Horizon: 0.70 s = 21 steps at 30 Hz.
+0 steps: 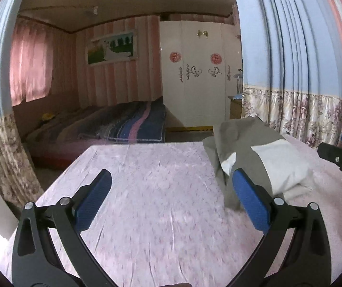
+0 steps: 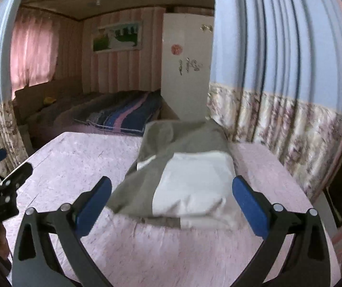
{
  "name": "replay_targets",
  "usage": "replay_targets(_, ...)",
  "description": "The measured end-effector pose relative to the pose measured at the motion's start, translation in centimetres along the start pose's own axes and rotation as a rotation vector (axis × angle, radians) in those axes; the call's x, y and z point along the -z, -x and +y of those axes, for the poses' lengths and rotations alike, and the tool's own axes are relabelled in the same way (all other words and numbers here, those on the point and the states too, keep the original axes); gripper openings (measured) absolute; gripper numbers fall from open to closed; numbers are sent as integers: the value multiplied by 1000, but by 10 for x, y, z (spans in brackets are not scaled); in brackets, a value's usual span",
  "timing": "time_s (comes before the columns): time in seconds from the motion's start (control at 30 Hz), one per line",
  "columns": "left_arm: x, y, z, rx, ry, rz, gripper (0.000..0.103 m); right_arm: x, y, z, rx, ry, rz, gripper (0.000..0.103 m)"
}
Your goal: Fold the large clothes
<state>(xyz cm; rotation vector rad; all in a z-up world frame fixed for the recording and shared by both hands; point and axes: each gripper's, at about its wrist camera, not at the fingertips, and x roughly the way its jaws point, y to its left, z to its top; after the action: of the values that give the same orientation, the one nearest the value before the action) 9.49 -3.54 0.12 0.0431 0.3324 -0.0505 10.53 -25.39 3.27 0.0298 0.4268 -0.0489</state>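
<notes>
Garment on table, right side; bed behind; wardrobe right of bed

The walls were striped in pink. A pink curtain let soft daylight through the window. A bed with a striped blanket stood beside a white wardrobe. Blue curtains with a flowered hem hung nearby.

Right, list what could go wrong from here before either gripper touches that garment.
1. The grey-and-white garment lies bunched, so a pinch might catch several layers and drag the whole heap.
2. Its far end sits near the back edge of the pink tablecloth; a push could tip it off.
3. The left gripper hangs open over wrinkled cloth and could snag that instead.
</notes>
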Motion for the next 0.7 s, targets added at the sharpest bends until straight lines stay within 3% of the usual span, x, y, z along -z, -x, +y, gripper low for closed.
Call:
replay_targets(0.1, 9, 29, 4, 50, 48, -2, 100, 17, 20, 7, -7, -16, 11, 101)
replay_targets(0.33, 19, 72, 9, 38, 59, -22, 100, 25, 58, 12, 4, 5, -27, 101)
replay_targets(0.53, 17, 75, 16, 3, 66, -7, 100, 21, 69, 10, -10, 6, -63, 101)
replay_targets(0.7, 23, 61, 14, -5, 55, 36, 100, 28, 57, 6, -7, 9, -41, 101)
